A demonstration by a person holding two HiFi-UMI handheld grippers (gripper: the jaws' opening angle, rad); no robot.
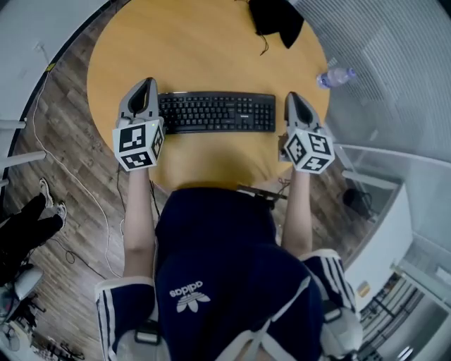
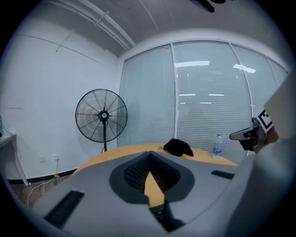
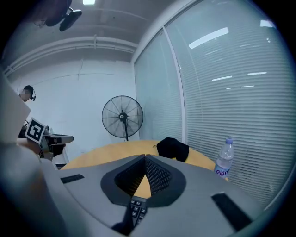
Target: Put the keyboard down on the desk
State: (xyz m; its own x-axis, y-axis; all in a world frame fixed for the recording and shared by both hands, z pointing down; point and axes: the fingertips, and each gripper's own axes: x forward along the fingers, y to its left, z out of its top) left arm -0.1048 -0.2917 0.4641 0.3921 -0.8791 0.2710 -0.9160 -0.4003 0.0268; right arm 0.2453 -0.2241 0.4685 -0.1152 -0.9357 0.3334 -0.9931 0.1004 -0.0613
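Observation:
A black keyboard lies flat on the round wooden desk, in front of the person. My left gripper sits at the keyboard's left end and my right gripper at its right end. In the left gripper view the left gripper has its jaws shut tip to tip, with a few keys showing below them. The right gripper also has its jaws shut, above the keyboard's corner. Nothing is clamped in either one.
A black cloth lies at the desk's far edge, and a water bottle stands at its far right rim. A standing fan is beyond the desk by the glass wall. Cables run over the wooden floor on the left.

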